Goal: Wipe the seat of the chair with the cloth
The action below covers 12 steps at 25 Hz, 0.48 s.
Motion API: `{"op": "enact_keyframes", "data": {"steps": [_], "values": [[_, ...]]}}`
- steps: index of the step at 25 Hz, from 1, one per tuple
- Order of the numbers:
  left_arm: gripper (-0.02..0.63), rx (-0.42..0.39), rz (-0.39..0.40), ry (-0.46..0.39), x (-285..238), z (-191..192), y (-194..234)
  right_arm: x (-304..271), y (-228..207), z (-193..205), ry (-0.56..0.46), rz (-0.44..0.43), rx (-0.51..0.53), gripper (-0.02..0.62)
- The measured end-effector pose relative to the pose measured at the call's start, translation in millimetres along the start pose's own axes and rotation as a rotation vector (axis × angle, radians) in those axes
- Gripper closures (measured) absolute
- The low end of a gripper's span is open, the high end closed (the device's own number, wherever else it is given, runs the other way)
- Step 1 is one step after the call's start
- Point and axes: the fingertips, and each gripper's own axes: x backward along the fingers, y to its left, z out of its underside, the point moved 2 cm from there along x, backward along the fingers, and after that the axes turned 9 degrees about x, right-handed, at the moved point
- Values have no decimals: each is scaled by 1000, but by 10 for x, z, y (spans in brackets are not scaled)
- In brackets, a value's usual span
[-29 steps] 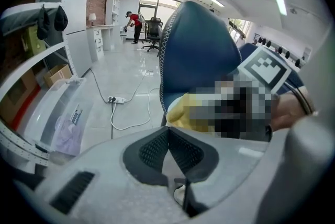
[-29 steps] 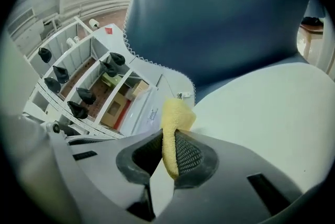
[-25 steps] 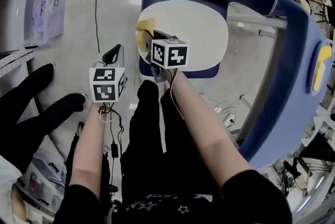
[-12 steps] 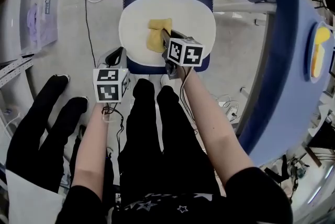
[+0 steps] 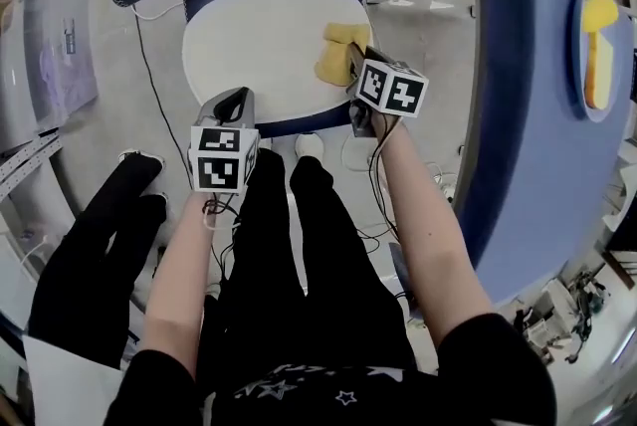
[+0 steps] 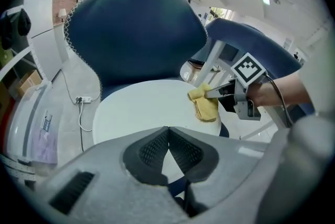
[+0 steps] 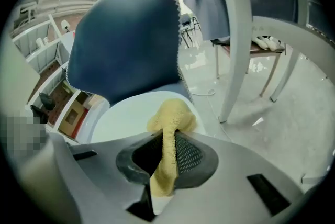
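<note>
Rightward we are dragging the cloth (image 5: 336, 56) to the seat's (image 5: 249, 46) right edge; the right gripper (image 7: 166, 136), by its own view, is pinching it; left gripper (image 6: 167, 131) closed, empty.

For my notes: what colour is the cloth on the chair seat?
Yellow. The cloth shows best in the right gripper view.

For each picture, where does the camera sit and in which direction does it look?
Head view: on the person's head, looking steeply down at the white seat; the arms, legs, left gripper and right gripper show.
Left gripper view: on the left gripper, looking along its shut jaws across the seat to the backrest; the right hand shows.
Right gripper view: on the right gripper, looking along jaws shut on the yellow cloth, towards the backrest.
Shared: all three show cloth and seat.
</note>
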Motion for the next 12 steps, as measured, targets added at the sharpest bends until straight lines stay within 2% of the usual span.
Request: {"op": "enact_keyframes", "data": {"steps": [6,12], "values": [[586,-32,7,15,-120,7,-271,213,-553,125,9,72,-44,551],[586,-17,10,0,-145,-7,-436,302,-612,152,3,67,-56,551]]}}
